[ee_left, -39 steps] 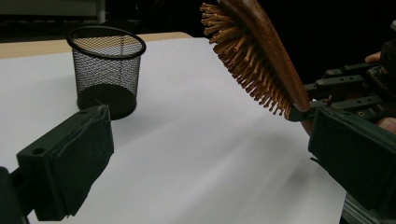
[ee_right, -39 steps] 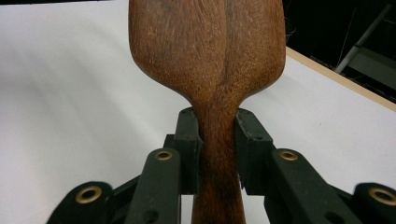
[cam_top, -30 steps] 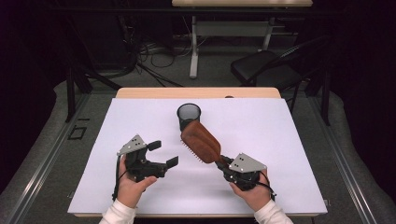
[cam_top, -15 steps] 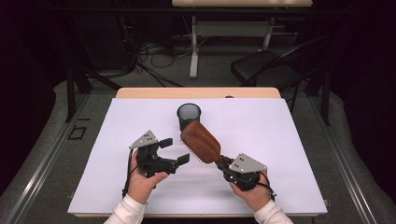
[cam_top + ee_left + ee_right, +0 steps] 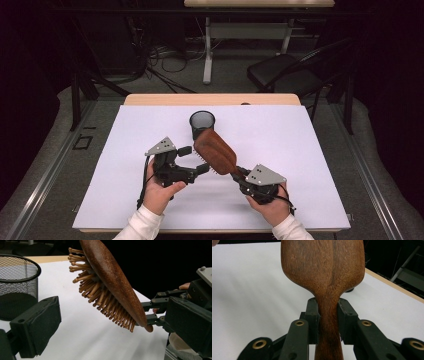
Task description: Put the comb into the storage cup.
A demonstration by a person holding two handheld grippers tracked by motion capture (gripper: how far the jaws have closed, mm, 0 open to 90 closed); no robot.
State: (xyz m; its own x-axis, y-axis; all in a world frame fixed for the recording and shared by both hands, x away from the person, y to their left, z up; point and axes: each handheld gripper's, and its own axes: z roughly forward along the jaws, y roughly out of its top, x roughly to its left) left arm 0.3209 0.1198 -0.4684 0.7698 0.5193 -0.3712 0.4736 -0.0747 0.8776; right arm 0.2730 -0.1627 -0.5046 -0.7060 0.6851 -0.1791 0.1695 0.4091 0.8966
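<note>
The right hand-held gripper (image 5: 329,320) clamped the smooth wooden handle of an oval, peg-bristled hairbrush (image 5: 215,151); the left hand-held gripper (image 5: 194,159) stood open beside its bristles.

Lab, cable tangle (image 5: 160,55), dark surrounds, covered table (image 5: 300,150)

Both grippers, left gripper (image 5: 192,161) and right gripper (image 5: 239,173), are black with grey three-cornered top plates. Brass-ringed screws dot the right one's linkages. White sleeves cover the wrists behind them.
</note>
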